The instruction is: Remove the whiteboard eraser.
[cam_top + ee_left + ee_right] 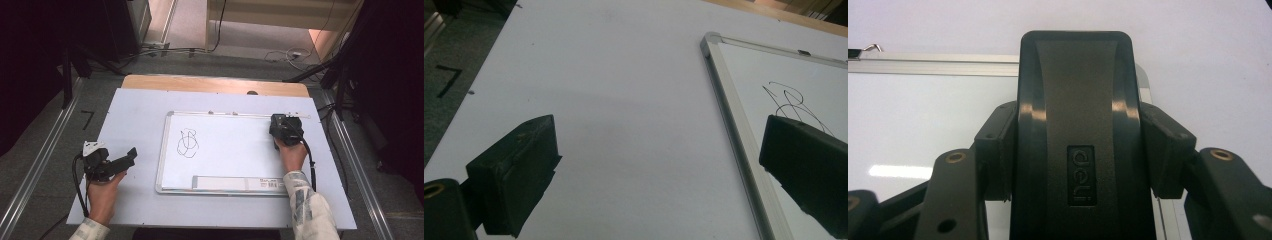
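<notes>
Right gripper [1075, 165]: clamped on the black eraser [1075, 120]; both pads pressed against the eraser's long sides; seen from above at the whiteboard's far right corner [285, 127]; held in the right hand [291, 154], patterned sleeve [306, 200] behind it.
Eraser: black, rounded rectangular block with an embossed "deli" mark on top; seated over the far right corner of the whiteboard [225, 150], just inside its frame.
Left gripper [120, 161]: jaws wide apart, nothing between them; resting over the bare mat near the table's left edge, well apart from the whiteboard; held in the left hand [104, 192].
Whiteboard: silver-framed, lying flat in the middle of the mat; black scribble [187, 143] in its left half; pale tray strip [220, 183] along its near edge.
Mat [130, 115]: pale grey sheet covering most of the table; wooden table edge [200, 82] showing along the far side.
Floor mark [88, 119]: black "7" shape on the grey floor beyond the table's left edge.
</notes>
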`<state>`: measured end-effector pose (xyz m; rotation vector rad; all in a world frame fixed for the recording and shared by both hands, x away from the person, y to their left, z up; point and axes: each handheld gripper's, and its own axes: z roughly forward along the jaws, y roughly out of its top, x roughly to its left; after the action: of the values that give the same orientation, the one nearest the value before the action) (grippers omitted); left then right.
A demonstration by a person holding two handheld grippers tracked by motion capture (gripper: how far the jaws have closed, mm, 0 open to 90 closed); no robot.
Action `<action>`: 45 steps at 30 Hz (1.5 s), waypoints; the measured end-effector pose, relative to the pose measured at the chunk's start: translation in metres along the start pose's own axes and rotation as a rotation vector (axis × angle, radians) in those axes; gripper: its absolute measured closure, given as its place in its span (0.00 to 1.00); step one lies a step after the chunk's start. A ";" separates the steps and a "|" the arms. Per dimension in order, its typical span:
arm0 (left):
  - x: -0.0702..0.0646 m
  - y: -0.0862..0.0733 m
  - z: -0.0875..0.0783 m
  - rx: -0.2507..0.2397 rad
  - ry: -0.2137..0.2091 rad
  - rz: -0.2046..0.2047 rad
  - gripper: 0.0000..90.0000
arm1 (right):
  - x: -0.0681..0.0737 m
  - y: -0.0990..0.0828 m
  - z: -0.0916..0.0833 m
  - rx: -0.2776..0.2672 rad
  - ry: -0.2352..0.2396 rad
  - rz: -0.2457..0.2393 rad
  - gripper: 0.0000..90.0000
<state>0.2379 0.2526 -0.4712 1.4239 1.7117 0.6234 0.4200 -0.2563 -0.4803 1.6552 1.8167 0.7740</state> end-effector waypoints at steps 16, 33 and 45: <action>0.001 0.000 -0.001 -0.002 0.001 -0.005 0.03 | 0.001 0.007 -0.025 -0.039 0.041 0.010 0.43; 0.002 0.000 -0.001 -0.005 0.008 -0.016 0.03 | 0.021 0.005 -0.063 -0.060 0.136 -0.033 0.43; 0.004 0.001 -0.001 -0.006 0.004 -0.021 0.03 | 0.052 0.000 -0.080 -0.071 0.206 -0.092 0.43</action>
<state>0.2376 0.2565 -0.4707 1.3999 1.7248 0.6197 0.3573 -0.2086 -0.4274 1.4822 1.9656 0.9865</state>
